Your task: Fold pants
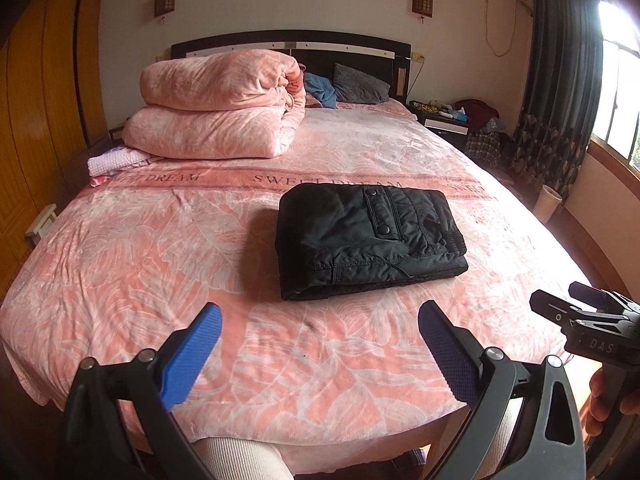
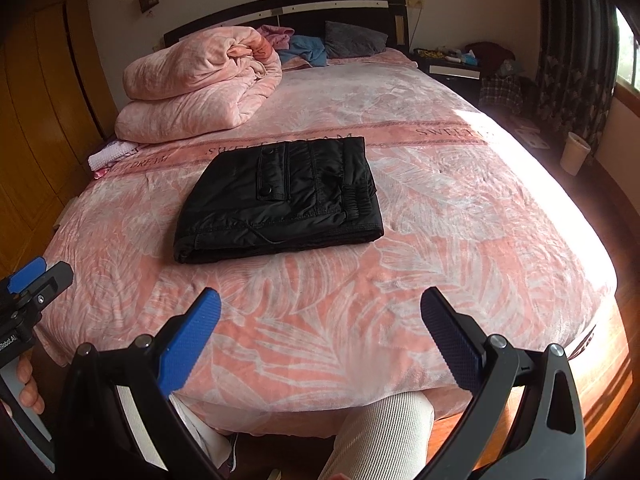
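The black pants (image 1: 370, 238) lie folded into a compact rectangle on the pink bedspread (image 1: 160, 264), a snap pocket facing up. They also show in the right wrist view (image 2: 280, 204). My left gripper (image 1: 320, 344) is open and empty, held back near the foot of the bed, short of the pants. My right gripper (image 2: 320, 340) is open and empty, also back from the pants. The right gripper also shows at the right edge of the left wrist view (image 1: 576, 304). The left gripper also shows at the left edge of the right wrist view (image 2: 36, 276).
A folded pink quilt (image 1: 216, 104) sits at the far left of the bed, with a grey pillow (image 1: 360, 86) and blue cloth (image 1: 320, 92) by the headboard. A wooden wardrobe (image 1: 36, 120) lines the left. A cluttered nightstand (image 1: 444, 116) and bin (image 1: 548, 202) stand right.
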### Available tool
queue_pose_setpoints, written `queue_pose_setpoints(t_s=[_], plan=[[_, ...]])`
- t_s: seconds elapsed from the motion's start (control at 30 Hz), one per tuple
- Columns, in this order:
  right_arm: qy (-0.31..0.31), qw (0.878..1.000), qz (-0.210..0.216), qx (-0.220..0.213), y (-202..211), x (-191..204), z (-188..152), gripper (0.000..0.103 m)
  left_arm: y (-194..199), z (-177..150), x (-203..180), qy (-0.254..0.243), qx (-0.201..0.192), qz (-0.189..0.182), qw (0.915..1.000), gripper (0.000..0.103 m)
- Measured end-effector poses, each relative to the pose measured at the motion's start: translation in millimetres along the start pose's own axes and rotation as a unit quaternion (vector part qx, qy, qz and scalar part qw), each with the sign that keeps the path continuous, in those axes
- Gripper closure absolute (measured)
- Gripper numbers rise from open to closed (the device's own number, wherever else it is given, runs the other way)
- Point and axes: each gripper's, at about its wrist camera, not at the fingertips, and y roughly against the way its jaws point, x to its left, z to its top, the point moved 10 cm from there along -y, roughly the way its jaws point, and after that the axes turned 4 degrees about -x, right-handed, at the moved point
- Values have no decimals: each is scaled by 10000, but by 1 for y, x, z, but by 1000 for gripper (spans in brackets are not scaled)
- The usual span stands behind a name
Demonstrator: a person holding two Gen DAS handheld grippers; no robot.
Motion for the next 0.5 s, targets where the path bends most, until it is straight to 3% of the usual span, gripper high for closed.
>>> queue_pose_setpoints(t_s=[0.5], plan=[[-5,10000,2,25,-2,1,-1,3,-1,-3,2,-37,54,89,9999,4]])
